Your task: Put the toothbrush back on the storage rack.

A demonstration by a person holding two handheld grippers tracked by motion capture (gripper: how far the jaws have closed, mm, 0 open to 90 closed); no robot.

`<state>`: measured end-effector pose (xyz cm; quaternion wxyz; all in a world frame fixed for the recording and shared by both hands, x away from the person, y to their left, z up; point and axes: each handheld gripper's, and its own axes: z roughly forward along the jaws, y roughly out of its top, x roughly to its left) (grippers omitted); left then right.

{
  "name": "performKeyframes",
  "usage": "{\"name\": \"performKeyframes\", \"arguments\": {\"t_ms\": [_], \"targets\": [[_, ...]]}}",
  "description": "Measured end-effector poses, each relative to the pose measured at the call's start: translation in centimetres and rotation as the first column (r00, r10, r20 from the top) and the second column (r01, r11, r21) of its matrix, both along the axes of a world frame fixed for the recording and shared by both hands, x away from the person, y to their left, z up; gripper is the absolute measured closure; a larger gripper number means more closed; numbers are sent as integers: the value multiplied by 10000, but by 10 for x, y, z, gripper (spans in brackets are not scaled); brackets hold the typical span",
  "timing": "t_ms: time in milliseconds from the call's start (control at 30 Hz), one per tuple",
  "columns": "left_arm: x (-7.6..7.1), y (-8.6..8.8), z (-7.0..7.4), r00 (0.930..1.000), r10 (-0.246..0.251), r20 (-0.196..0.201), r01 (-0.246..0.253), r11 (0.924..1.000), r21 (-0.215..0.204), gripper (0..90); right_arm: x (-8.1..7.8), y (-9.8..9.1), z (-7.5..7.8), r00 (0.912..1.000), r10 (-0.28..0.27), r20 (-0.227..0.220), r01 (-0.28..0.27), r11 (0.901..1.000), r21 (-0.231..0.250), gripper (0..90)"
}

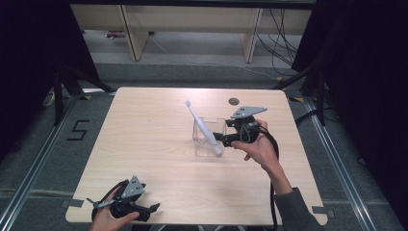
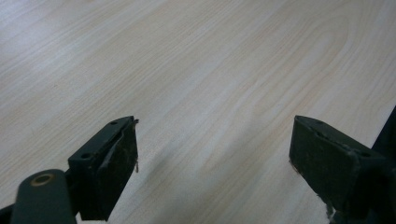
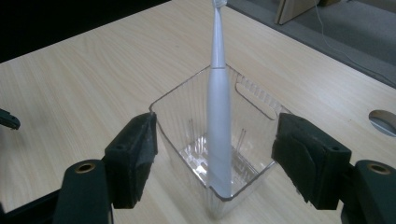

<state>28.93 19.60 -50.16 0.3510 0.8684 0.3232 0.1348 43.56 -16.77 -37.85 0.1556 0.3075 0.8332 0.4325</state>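
A white electric toothbrush (image 1: 202,126) leans in a clear plastic box (image 1: 211,122) near the middle of the wooden table, its head up and tilted to the far left. In the right gripper view the toothbrush (image 3: 218,116) rests against the near corner of the box (image 3: 261,100). My right gripper (image 1: 220,138) sits just right of the box. Its jaws stand wide apart, one on each side of that corner, and the right gripper (image 3: 217,135) presses on nothing. My left gripper (image 1: 151,211) rests at the table's front left edge. In its own view the left gripper (image 2: 215,126) is open over bare wood.
A round cable hole (image 1: 234,101) lies in the table behind the box, also seen as the cable hole (image 3: 385,121) at the right. Wooden desk legs and cables stand on the floor beyond the table. Dark curtains flank both sides.
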Motion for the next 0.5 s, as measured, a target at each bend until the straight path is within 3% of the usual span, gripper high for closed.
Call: {"name": "performKeyframes", "arguments": {"t_ms": [167, 200, 300, 333, 433, 467, 500], "targets": [[0, 0, 0, 10000, -39, -13, 39, 10000, 21, 148, -7, -5, -4, 9996, -263, -33, 263, 9996, -136, 302], [0, 0, 0, 10000, -33, -6, 33, 10000, 34, 148, -10, -5, -5, 9993, -284, -248, 284, 9996, -38, 302], [0, 0, 0, 10000, -17, -19, 17, 10000, 20, 148, -12, -11, -7, 9997, -228, 52, 229, 9997, -94, 302], [0, 0, 0, 10000, -31, -12, 32, 10000, 66, 148, -15, -12, -7, 9990, -444, -73, 444, 9990, -48, 302], [0, 0, 0, 10000, -14, -26, 15, 10000, 9, 148, -18, -18, -9, 9989, -446, 155, 448, 9990, -78, 297], [-1, -1, 0, 9999, 89, -66, -89, 10000, -39, 148, -20, -19, -10, 9987, -513, -62, 513, 9987, -49, 296], [-1, -1, 0, 9999, 85, -61, -85, 10000, -45, 148, -21, -21, -12, 9988, -487, 75, 488, 9988, -26, 296]]}}
